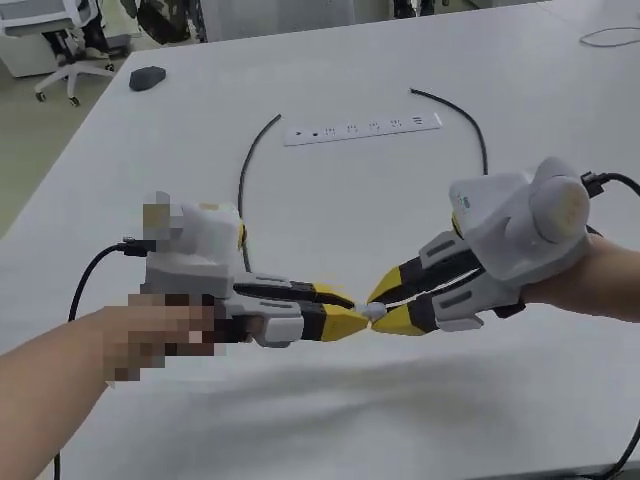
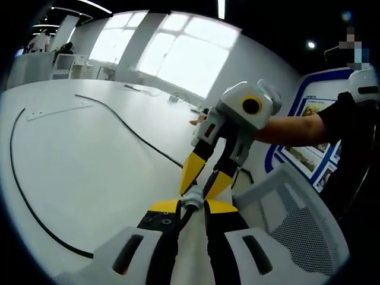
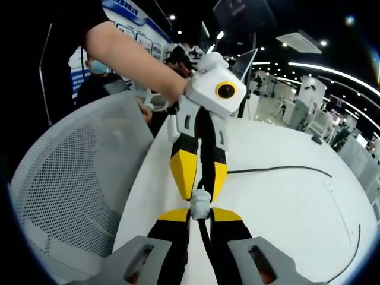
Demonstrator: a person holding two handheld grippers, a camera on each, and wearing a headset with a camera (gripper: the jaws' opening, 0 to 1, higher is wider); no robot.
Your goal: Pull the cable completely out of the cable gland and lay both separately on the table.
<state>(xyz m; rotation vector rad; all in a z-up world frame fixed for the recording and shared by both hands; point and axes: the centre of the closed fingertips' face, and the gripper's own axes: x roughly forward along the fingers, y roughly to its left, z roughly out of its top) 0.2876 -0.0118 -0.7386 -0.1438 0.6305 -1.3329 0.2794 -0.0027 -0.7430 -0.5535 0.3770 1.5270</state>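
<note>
A small white cable gland (image 1: 374, 312) hangs above the white table (image 1: 330, 210), between the tips of both grippers. From the right, my right gripper (image 1: 382, 308) is shut on the gland (image 3: 200, 203). My left gripper (image 1: 358, 318) meets it from the left, shut on the black cable (image 2: 185, 218) just behind the gland (image 2: 191, 196). The cable (image 3: 205, 233) also runs back between the right gripper's (image 3: 202, 215) jaws. Long black stretches of cable (image 1: 243, 190) lie on the table behind the grippers. In the left gripper view, the right gripper (image 2: 203, 178) faces my left gripper (image 2: 193, 206).
A white power strip (image 1: 362, 128) lies at the table's far middle, a dark mouse (image 1: 147, 77) at the far left. Another black cable stretch (image 1: 470, 125) curves at the right. A grey mesh chair (image 3: 71, 178) stands at the table's near edge.
</note>
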